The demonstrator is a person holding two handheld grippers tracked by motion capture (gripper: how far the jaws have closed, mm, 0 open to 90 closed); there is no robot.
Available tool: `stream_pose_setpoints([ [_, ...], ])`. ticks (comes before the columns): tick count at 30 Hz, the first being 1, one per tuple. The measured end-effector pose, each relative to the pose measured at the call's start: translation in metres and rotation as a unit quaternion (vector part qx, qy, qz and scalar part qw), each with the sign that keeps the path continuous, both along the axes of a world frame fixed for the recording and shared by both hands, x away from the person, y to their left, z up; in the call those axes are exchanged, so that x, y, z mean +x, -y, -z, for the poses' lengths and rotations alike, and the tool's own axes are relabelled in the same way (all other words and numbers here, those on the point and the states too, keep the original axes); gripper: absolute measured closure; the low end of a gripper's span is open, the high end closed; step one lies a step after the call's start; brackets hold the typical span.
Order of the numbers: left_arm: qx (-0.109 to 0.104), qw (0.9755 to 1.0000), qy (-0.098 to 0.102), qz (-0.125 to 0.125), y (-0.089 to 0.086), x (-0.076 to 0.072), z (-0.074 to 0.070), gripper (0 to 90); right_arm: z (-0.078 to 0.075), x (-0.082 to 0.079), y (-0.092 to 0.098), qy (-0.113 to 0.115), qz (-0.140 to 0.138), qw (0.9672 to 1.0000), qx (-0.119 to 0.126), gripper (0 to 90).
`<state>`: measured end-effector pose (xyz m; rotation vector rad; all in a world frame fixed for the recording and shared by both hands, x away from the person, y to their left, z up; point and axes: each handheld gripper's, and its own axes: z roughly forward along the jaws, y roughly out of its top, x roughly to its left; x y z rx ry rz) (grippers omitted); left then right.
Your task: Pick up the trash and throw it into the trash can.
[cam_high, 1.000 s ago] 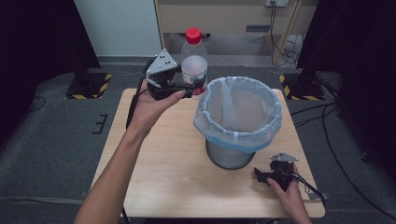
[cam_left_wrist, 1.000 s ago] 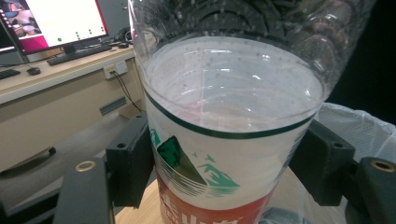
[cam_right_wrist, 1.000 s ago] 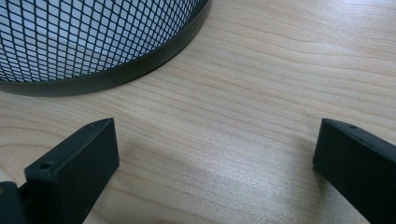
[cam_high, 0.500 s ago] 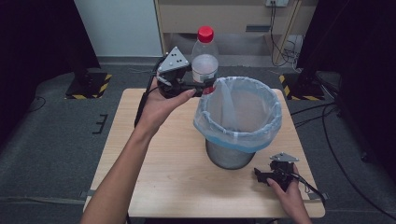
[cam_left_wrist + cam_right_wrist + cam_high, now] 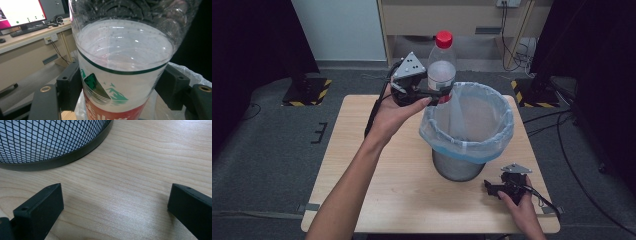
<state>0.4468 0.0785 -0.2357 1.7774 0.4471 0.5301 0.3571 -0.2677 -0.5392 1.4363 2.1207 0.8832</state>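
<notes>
The bottle, clear plastic with a red cap and a milky fill, is held upright, clamped between the jaws of the left gripper; in the left gripper view the jaws are seen pressed against both sides of its printed label. It hangs just over the near-left rim of the bin, a mesh wastebasket lined with a pale bag.

The largest risk is judged to lie with the bin: since the bottle is carried only at the rim's edge, a release from here could land it on the rim and tip it outward onto the table beyond the jaws, or drag the liner down inside. A heavy drop might also rock the light basket, which is not steadied by anything.

Next, a slip within the grasp is possible, the smooth wall being pinched low on a tall, partly filled body, so that it could swing forward.

The right gripper is rested on the table beside the bin's base, jaws spread wide with nothing between them; it is too low to catch a fall.
</notes>
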Motion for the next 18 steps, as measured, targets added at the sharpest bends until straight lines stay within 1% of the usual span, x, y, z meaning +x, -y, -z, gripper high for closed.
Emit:
stream_pose_setpoints([
  [6,0.007,1.0000,-0.004,0.005,0.006,0.002,0.003,28.6,0.000,0.000,0.000,0.000,0.000,1.0000,0.000,0.4],
  [18,0.023,0.9994,-0.020,0.018,0.019,0.004,0.014,28.4,0.000,0.000,0.000,0.000,0.000,1.0000,0.000,0.4],
])
